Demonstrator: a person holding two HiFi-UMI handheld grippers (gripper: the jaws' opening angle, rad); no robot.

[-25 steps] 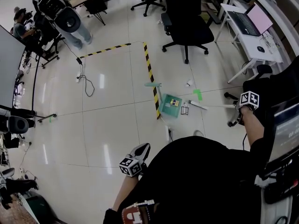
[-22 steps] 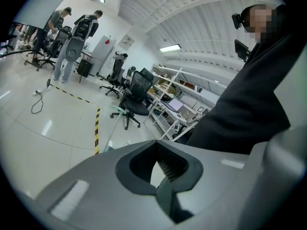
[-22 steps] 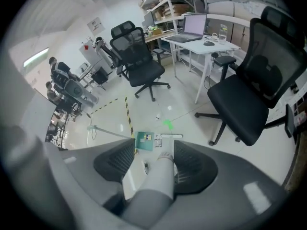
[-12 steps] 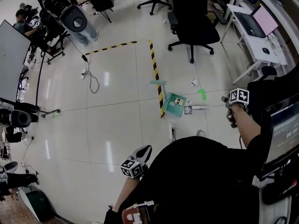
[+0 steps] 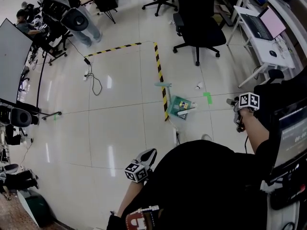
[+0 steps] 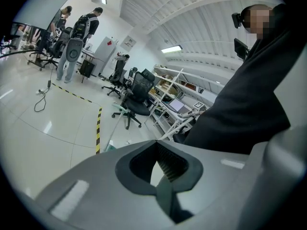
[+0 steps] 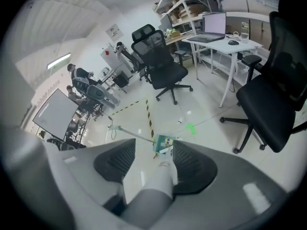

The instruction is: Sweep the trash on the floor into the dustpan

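Observation:
A green dustpan (image 5: 180, 104) lies on the tiled floor by the yellow-black tape line, its long handle (image 5: 163, 86) pointing away; it shows in the right gripper view too, dustpan (image 7: 164, 142). A colourful box lies in it. My right gripper (image 5: 236, 104) is shut on the white broom handle (image 7: 154, 176), which runs down to the broom head (image 5: 183, 113) at the pan's mouth. A small white scrap (image 5: 198, 86) lies beyond the pan. My left gripper (image 5: 146, 154) is low by my body, shut and holding nothing (image 6: 159, 176).
A black office chair (image 5: 197, 28) stands behind the dustpan, another chair (image 7: 268, 99) at my right. A white desk with a laptop (image 5: 261, 23) is at the far right. A green tape mark (image 5: 207, 97) is on the floor. People and a cable (image 5: 91, 83) are at the far left.
The broom head has swept left from beside the dustpan to its mouth. The right gripper shifted slightly with the handle. The left gripper has hardly moved.

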